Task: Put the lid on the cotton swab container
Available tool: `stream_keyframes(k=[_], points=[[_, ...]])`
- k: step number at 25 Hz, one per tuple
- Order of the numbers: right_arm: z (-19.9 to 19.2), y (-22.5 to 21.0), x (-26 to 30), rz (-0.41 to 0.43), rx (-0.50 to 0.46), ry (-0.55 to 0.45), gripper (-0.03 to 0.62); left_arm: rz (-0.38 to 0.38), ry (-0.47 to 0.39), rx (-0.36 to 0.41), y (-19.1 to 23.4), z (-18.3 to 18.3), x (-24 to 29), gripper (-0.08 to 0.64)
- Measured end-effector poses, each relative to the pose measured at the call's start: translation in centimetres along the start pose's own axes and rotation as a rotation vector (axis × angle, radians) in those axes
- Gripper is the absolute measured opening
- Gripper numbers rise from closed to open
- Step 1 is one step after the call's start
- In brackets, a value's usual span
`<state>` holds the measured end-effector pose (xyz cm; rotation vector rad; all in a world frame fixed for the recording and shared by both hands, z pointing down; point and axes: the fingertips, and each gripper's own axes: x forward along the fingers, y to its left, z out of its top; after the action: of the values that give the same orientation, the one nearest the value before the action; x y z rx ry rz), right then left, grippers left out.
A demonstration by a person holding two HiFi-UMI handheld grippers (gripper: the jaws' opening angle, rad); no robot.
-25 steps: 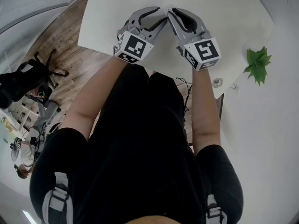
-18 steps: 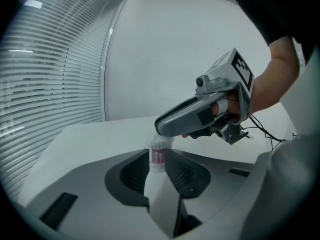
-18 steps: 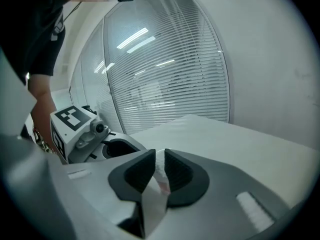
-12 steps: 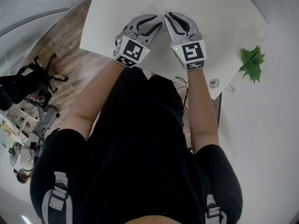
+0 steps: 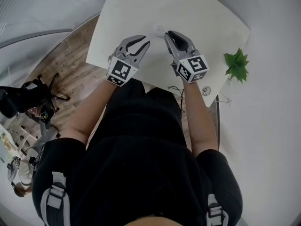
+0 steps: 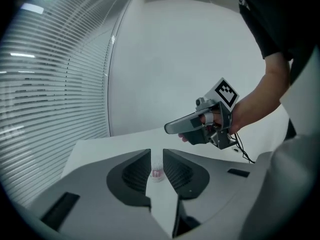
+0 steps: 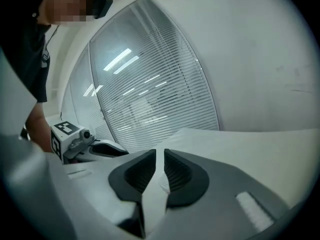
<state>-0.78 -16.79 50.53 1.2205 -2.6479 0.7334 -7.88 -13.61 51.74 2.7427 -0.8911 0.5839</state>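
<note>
Two grippers: both held low over the white table, tips pointing away from the person and towards each other.
Cotton swab container: stands free on the table near its middle, just ahead of both sets of tips and closer to the right gripper's.
Axis: upright – long axis vertical, round top facing up; a pinkish band shows near its base in the left gripper view.
Left gripper: jaws closing, only a narrow gap left; the container shows through that gap but sits beyond the tips, untouched by the pads.
Right gripper: jaws a narrow slit apart, gripping nothing that I can make out; a pale rounded shape sits low in the gap, too blurred to name.
Plant: green, off the table's right corner, well apart from the container.
Change from a second ago: both sets of tips then met at the container – now they have drawn back towards the person, the left one farther, and the left jaws have narrowed.
</note>
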Motion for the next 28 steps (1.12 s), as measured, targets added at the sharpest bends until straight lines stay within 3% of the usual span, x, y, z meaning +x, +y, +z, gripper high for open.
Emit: stream_keyframes(k=[9,20,28], points=[[6.7,4.1,-8.0,0.039,-0.047,-0.118,0.027,-0.030,-0.128,0.051,-2.2,9.0,-4.9,0.010],[13.8,8.6,-13.3,0.046,-0.184,-0.213,0.011,-0.071,-0.246,0.064,-4.6,18.9,-8.3,0.009],[18.0,10.1,-15.5,0.045,-0.219,-0.283,0.011,-0.061,-0.318,0.105,-5.5,23.9,-9.7,0.009]])
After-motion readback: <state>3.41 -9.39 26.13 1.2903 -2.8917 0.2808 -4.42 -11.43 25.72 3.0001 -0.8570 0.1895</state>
